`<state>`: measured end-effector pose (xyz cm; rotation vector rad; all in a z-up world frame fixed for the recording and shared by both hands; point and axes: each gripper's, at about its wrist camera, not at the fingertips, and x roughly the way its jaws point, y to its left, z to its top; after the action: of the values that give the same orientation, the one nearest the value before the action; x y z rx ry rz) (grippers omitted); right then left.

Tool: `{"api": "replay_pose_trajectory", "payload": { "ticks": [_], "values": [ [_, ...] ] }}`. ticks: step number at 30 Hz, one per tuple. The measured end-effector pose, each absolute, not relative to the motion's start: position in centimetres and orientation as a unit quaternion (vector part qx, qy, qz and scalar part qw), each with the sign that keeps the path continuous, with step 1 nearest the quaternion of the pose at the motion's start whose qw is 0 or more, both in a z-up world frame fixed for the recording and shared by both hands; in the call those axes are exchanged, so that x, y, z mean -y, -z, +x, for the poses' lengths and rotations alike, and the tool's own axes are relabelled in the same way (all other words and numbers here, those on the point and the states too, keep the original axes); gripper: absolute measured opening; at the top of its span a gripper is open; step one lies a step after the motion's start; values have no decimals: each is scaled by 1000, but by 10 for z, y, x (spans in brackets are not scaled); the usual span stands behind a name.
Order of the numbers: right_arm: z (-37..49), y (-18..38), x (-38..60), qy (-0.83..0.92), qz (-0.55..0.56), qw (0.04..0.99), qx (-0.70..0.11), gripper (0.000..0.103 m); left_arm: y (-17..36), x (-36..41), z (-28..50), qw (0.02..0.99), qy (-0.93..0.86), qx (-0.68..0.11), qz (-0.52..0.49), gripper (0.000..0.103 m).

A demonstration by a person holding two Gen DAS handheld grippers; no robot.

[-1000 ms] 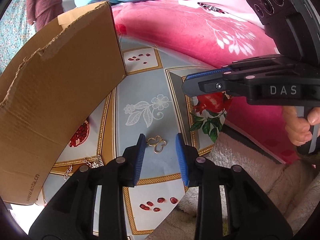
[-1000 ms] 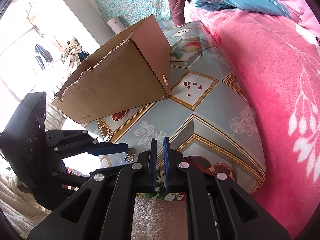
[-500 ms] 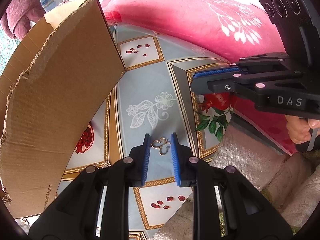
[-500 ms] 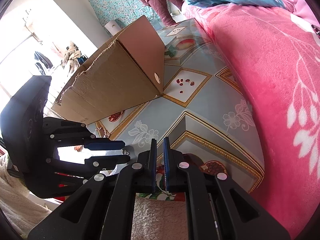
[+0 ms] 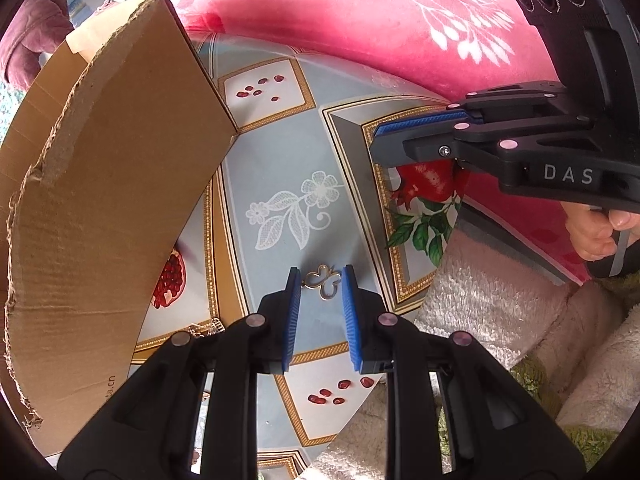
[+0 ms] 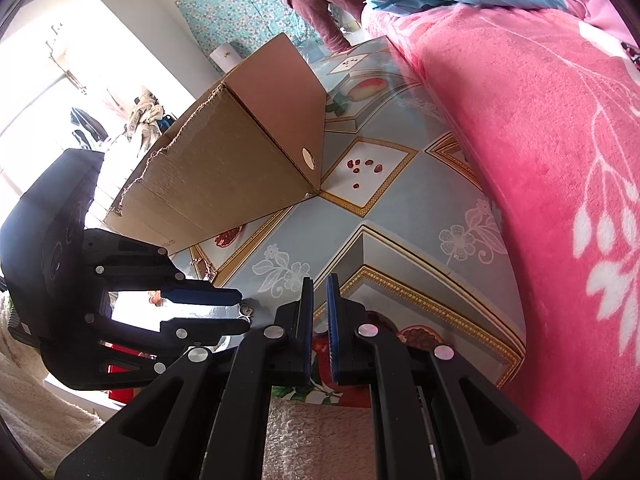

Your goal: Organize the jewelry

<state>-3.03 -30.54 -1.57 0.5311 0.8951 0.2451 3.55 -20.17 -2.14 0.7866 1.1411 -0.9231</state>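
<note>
The left gripper [image 5: 320, 280] is pointing steeply down at the bench [image 5: 280, 160], its fingers [image 5: 294, 300] having just been closing around the gold butterfly pendant [image 5: 322, 282], which is lying flat between them; whether the pads are already pressing it I cannot tell. The cardboard box [image 5: 100, 200] is standing at ten o'clock, likely the pendant's destination. The right gripper [image 6: 319, 312] is idling at two o'clock, fingers together on nothing, keeping clear.

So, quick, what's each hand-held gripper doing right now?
Left hand-held gripper: closed on the gold butterfly pendant.
Right hand-held gripper: shut, holding nothing.
</note>
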Motion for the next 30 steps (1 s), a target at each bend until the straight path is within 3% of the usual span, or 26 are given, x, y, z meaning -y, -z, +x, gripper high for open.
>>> {"api": "replay_pose_trajectory", "payload": {
  "ticks": [3, 18, 21, 27, 30],
  "values": [
    [-30, 16, 306, -118, 255, 860, -426, 7, 24, 208, 36, 668, 409, -518, 344, 16],
    [-33, 12, 309, -119, 255, 864, -418, 7, 21, 205, 26, 687, 395, -507, 338, 15],
    [-34, 12, 308, -117, 254, 864, -418, 8, 16, 201, 27, 686, 398, -510, 332, 2],
    [-34, 11, 308, -116, 252, 865, -419, 8, 12, 192, 28, 687, 405, -518, 309, 3],
    [-34, 11, 307, -115, 251, 865, -420, 7, 11, 187, 32, 687, 405, -530, 289, 17]
  ]
}}
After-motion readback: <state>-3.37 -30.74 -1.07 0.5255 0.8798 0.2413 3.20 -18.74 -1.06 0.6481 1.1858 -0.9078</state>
